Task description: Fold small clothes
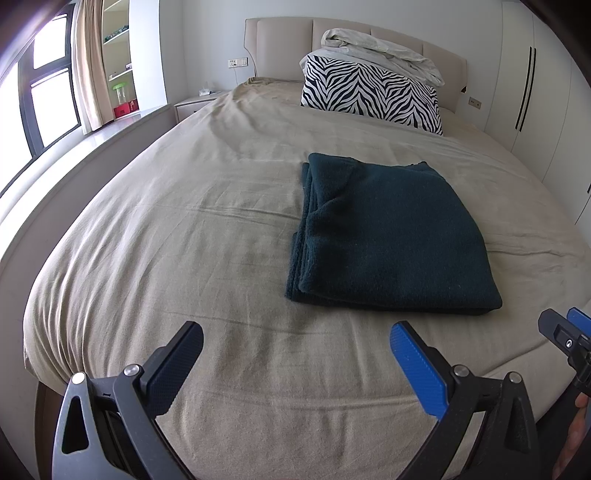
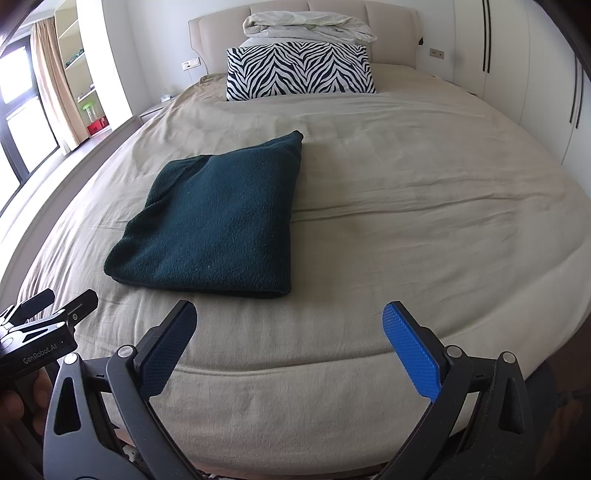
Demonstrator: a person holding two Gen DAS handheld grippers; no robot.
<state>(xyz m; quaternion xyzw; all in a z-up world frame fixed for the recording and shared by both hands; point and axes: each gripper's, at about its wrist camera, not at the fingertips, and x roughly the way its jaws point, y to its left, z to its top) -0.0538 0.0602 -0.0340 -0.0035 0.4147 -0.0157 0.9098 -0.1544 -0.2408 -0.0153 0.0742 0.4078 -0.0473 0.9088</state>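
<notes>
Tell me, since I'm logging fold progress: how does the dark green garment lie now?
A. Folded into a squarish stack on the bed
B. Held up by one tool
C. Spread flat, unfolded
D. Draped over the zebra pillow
A: the dark green garment lies folded in layers on the bed sheet, with both tools open and clear of it.

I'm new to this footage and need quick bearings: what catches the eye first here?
A dark teal folded garment lies mid-bed on the beige sheet, untouched. Behind it, a zebra-striped pillow leans at the headboard under a rumpled white duvet. Both the left gripper and right gripper hover open near the bed's foot.
</notes>
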